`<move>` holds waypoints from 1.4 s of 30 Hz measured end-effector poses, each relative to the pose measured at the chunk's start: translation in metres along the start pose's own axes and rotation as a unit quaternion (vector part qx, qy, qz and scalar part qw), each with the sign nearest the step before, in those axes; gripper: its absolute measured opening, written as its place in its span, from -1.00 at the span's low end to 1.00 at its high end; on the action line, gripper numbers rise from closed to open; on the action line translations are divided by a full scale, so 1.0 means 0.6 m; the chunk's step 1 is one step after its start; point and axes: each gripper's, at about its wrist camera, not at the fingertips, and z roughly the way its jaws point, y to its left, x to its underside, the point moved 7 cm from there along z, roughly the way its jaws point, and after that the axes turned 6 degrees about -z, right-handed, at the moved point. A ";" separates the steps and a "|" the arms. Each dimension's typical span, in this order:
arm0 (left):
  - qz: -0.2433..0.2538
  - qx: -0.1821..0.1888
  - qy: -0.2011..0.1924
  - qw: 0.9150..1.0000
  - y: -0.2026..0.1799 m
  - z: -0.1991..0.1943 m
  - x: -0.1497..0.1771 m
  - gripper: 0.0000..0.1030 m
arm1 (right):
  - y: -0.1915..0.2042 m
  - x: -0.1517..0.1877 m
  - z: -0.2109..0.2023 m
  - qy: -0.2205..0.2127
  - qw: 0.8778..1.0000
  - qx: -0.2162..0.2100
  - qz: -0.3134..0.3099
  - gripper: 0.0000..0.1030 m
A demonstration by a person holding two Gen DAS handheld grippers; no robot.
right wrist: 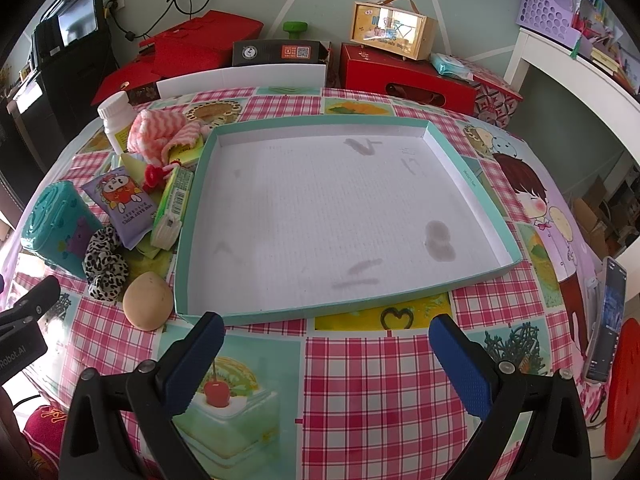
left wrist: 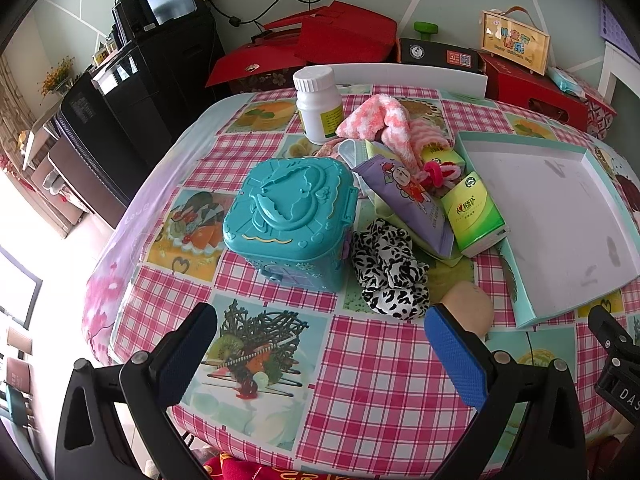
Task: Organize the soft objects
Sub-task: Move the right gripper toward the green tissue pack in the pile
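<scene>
The left claw hangs wide open and empty over the checked desk, its fingers spread apart. Just ahead of its right finger lies the black-and-white scrunchie, beside the teal plastic case; farther back the pink striped cloth sits by the white bottle. The right claw is likewise open and holds nothing, pointing at the shallow teal-rimmed tray, whose near edge lies just ahead of its fingertips; the soft things lie left of the tray.
</scene>
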 end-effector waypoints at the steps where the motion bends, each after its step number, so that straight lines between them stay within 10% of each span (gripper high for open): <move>1: 0.000 0.000 0.000 1.000 -0.001 0.000 0.000 1.00 | 0.000 0.000 0.000 0.000 1.000 0.000 0.000 1.00; 16: -0.010 0.005 -0.006 1.000 -0.003 -0.007 0.000 1.00 | 0.003 -0.002 -0.009 -0.009 1.000 0.006 -0.008 1.00; 34: -0.083 0.178 -0.032 0.980 0.038 -0.059 -0.094 1.00 | 0.082 -0.054 -0.039 -0.064 0.993 -0.093 -0.045 1.00; 42: -0.080 0.130 -0.019 0.988 0.047 -0.047 -0.141 1.00 | 0.115 -0.095 -0.014 -0.058 0.990 -0.121 -0.048 1.00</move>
